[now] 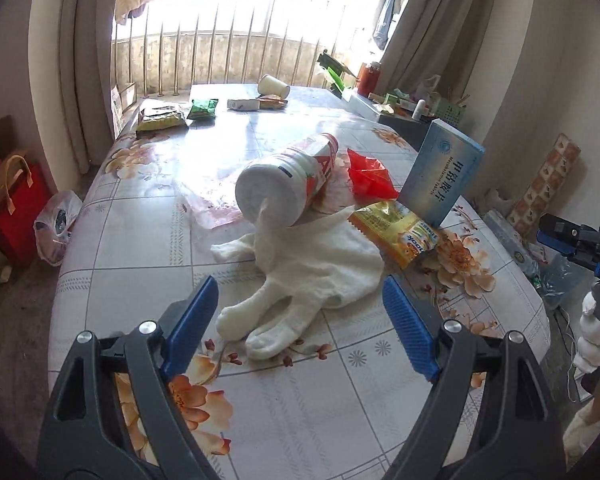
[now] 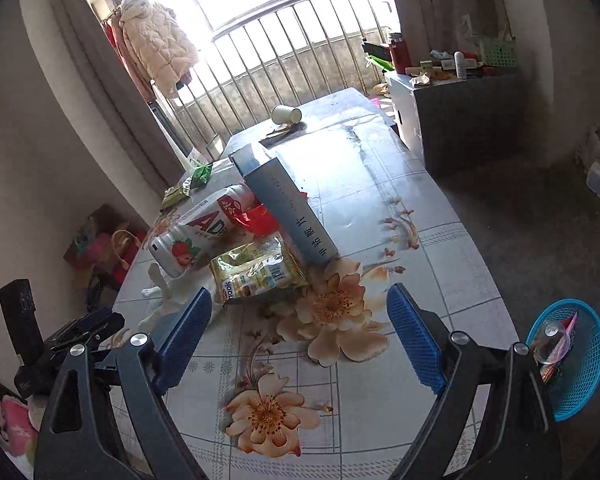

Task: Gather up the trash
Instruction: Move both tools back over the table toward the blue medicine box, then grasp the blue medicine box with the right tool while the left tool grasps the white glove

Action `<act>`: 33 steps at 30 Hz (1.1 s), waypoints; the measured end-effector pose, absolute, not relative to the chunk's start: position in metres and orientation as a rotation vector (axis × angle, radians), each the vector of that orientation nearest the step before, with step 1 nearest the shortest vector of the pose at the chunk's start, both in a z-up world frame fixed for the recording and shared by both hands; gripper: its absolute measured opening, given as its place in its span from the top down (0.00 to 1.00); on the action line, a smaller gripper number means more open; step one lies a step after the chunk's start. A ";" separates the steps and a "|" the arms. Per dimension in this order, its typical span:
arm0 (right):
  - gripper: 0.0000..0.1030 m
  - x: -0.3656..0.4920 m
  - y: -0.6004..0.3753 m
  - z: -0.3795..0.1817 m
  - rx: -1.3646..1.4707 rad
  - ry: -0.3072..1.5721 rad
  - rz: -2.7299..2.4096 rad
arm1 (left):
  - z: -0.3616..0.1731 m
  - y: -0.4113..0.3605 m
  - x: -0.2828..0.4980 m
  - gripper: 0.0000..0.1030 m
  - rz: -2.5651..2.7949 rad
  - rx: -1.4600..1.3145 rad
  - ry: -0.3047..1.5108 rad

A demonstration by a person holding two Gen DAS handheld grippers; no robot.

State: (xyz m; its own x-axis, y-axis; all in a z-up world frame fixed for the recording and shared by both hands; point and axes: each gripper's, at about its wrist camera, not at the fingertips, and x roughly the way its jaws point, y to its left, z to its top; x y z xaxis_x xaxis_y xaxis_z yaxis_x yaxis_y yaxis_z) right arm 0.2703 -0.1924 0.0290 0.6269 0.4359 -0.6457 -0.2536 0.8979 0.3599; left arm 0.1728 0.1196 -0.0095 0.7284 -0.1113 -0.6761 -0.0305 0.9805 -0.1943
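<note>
Trash lies on a flowered table [image 1: 300, 400]: a white glove [image 1: 312, 276], a tipped white bottle with red print [image 1: 288, 180], a red plastic scrap [image 1: 366, 174], a yellow snack packet [image 1: 396, 230] and a blue box [image 1: 440, 172] leaning on it. My left gripper [image 1: 300, 320] hovers open just above the glove's fingers, nothing between its blue pads. My right gripper [image 2: 300, 332] is open over bare tablecloth, short of the snack packet [image 2: 256, 272], the box [image 2: 292, 208] and the bottle [image 2: 192, 232]. A blue mesh basket [image 2: 576, 364] stands on the floor at the right.
At the table's far end lie green packets [image 1: 160, 116], a small carton [image 1: 242, 104] and a tipped paper cup [image 1: 274, 86]. A cluttered cabinet [image 2: 460, 92] stands right of the table. Bags [image 1: 16, 208] sit on the floor at the left. A window railing runs behind.
</note>
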 end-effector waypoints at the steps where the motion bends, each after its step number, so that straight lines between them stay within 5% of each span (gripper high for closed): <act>1: 0.16 0.278 -0.183 0.031 0.218 0.794 0.398 | -0.012 0.120 0.177 0.23 -0.043 -0.197 0.761; 9: 0.16 0.317 -0.142 0.042 0.053 0.697 0.382 | -0.033 0.096 0.209 0.26 -0.030 0.003 0.798; 14: 0.19 0.338 -0.128 0.038 0.003 0.682 0.361 | -0.054 0.081 0.227 0.40 -0.048 0.088 0.866; 20: 0.39 0.349 -0.120 0.024 -0.017 0.708 0.346 | -0.064 0.083 0.234 0.51 -0.044 0.040 0.894; 24: 0.65 0.352 -0.122 0.018 -0.005 0.737 0.341 | -0.064 0.083 0.233 0.65 -0.054 0.024 0.897; 28: 0.65 0.348 -0.132 0.019 0.038 0.743 0.340 | -0.063 0.082 0.230 0.84 -0.077 0.011 0.894; 33: 0.66 0.332 -0.148 0.025 0.069 0.741 0.316 | -0.062 0.082 0.215 0.88 -0.088 0.005 0.900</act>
